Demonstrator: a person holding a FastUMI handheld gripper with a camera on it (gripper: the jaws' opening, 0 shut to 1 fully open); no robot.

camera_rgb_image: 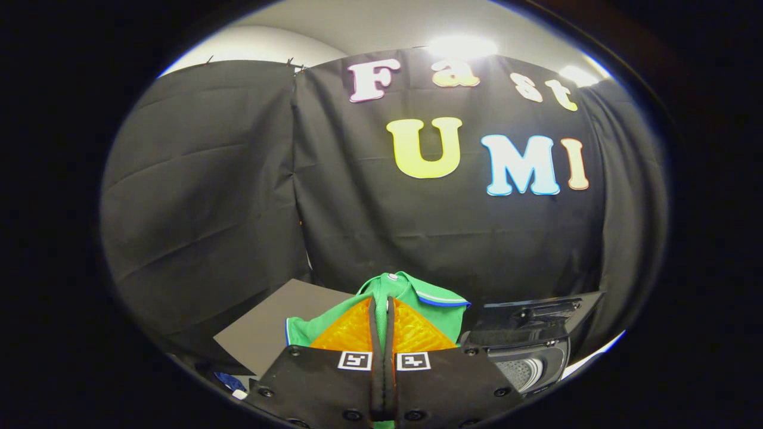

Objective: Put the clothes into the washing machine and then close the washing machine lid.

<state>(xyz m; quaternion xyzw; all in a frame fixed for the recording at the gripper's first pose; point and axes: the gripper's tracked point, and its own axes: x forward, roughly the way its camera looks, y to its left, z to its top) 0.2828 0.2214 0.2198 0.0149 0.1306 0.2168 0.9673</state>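
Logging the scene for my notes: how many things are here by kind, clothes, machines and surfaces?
Clothes: 2, the green polo shirt with blue-and-white trim pinched between the gripper fingers, and a blue cloth scrap lower down.
Machines: 1, the dark top-loading washing machine, lid up.
Surfaces: 1, the flat grey board.
Total: 4.

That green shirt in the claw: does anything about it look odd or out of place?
Nothing looks damaged. The green shirt hangs bunched and lopsided, pinched between the shut claw, with its collar poking up. The washing machine sits beside it, lid raised, so the shirt is not yet inside.
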